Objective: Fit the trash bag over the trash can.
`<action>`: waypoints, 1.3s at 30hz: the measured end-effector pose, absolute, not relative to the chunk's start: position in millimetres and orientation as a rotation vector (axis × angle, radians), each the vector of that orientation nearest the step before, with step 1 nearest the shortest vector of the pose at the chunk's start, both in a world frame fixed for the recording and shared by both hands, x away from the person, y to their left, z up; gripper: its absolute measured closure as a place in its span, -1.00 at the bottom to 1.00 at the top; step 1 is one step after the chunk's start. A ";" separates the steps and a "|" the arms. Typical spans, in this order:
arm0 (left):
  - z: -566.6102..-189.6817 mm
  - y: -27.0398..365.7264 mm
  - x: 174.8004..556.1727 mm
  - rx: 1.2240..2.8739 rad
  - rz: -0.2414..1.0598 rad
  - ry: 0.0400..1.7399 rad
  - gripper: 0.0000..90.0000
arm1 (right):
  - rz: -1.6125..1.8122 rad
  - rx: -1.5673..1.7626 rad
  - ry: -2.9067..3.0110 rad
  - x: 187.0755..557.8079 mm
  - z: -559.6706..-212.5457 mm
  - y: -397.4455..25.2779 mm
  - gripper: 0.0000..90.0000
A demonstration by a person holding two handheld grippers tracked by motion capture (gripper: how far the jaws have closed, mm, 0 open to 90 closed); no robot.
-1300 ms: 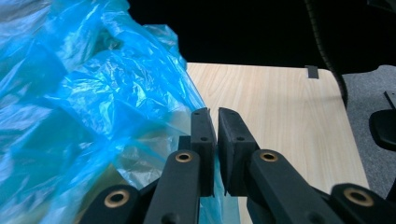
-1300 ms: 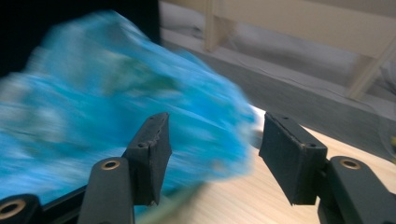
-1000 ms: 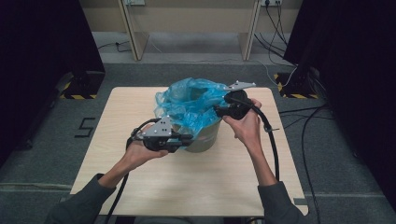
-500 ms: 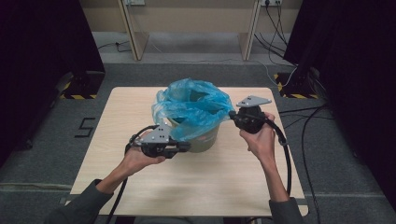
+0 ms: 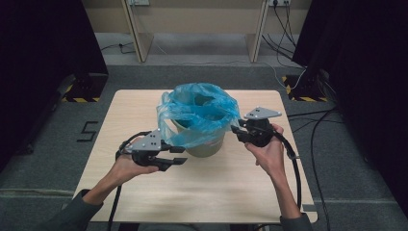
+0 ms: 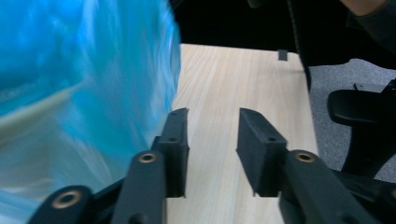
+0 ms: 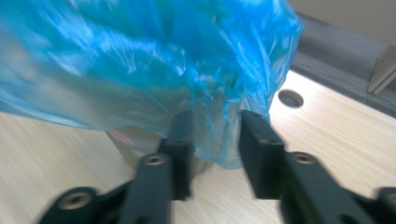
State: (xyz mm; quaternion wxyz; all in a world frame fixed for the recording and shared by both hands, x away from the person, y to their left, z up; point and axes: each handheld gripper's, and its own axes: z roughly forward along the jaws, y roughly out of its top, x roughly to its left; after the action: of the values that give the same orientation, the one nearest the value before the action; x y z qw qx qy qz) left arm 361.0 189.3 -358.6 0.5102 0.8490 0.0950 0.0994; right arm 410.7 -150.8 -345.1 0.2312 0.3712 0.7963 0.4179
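A pale bucket (image 5: pixel 208 145) stands at the table's middle, lined with a blue plastic bag (image 5: pixel 199 113) whose edge is folded down over the rim. My left gripper (image 5: pixel 179 157) is low at the bucket's front left, open, with nothing between its jaws; the blue bag (image 6: pixel 84 79) lies against its left jaw. My right gripper (image 5: pixel 235 131) is at the bucket's right side, open. In the right gripper view the hanging hem of the bag (image 7: pixel 219 126) dangles between the parted jaws, in front of the bucket (image 7: pixel 133 140).
The wooden table (image 5: pixel 226 192) has bare room in front of and beside the bucket. A round hole (image 7: pixel 290 98) is in the tabletop near one corner. Cables (image 5: pixel 308 130) run over the floor at the right. A black chair base (image 6: pixel 359 107) stands beyond the table's edge.
My right gripper has come off the top of the bag and dropped to the bucket's right side. The bag now lies further down over the rim. The left gripper has barely shifted.
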 end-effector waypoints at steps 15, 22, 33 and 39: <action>-332.9 157.5 382.3 1.968 0.331 0.322 -0.09 | 1.220 1.043 2.069 420.5 -298.2 -149.9 -0.06; -346.3 141.5 387.4 1.982 0.354 0.249 0.78 | 1.147 1.127 2.126 464.4 -309.9 -137.6 -0.17; -394.0 164.6 388.7 2.049 0.311 0.320 0.99 | 1.129 1.073 2.171 473.2 -325.1 -151.2 0.92; -409.6 179.5 401.6 2.031 0.316 0.405 0.99 | 1.073 1.108 2.190 474.0 -342.0 -155.6 0.95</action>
State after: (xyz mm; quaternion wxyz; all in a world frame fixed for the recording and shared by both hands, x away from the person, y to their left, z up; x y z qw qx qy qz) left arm 401.6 179.5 -409.6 0.4997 0.8398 0.1673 0.1306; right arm 474.0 -155.6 -342.0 0.2293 0.4026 0.7958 0.3899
